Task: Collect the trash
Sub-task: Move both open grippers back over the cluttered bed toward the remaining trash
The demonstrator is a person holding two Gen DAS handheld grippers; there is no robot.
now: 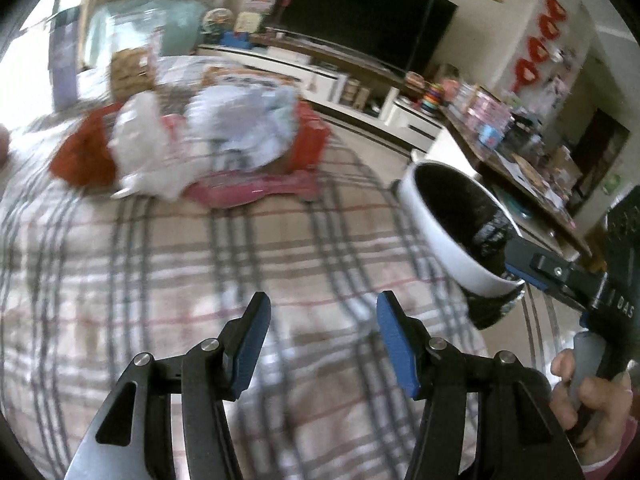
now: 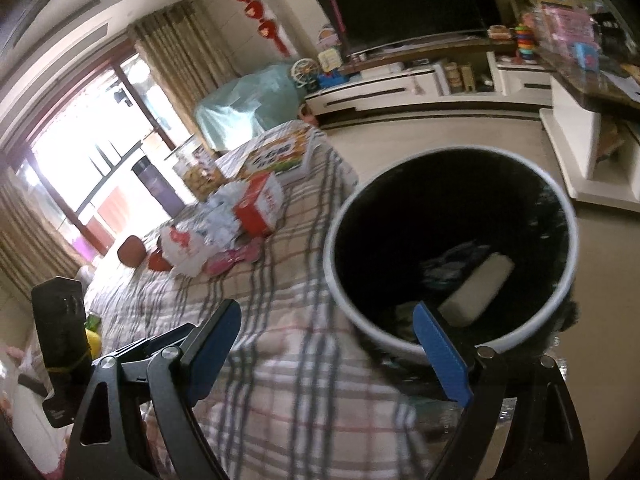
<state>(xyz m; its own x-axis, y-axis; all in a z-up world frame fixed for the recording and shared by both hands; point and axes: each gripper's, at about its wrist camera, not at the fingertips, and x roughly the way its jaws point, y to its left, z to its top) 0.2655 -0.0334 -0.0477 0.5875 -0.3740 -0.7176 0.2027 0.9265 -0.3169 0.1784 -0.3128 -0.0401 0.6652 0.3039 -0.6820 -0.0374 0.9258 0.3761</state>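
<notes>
Trash (image 1: 208, 136) lies heaped at the far side of the plaid-covered desk (image 1: 200, 264): crumpled white paper (image 2: 218, 216), a red-and-white carton (image 2: 260, 206), a red wrapper (image 1: 80, 156) and something flat and pink (image 1: 256, 192) under the pile, all blurred in my left view. My left tool (image 1: 320, 344) hangs over bare plaid cloth, well short of the heap, its blue pads partly spread with nothing between them. My right tool (image 2: 332, 354) is spread wide and empty too, one finger over the cloth and the other (image 2: 442, 356) in front of the near rim of the white bin (image 2: 332, 264). That bin has a black liner and stands just beside the desk's edge; a pale flat piece (image 2: 476, 292) and some dark scraps lie in its bottom. My right hand (image 1: 592, 404) grips its handle at the edge of the left view.
</notes>
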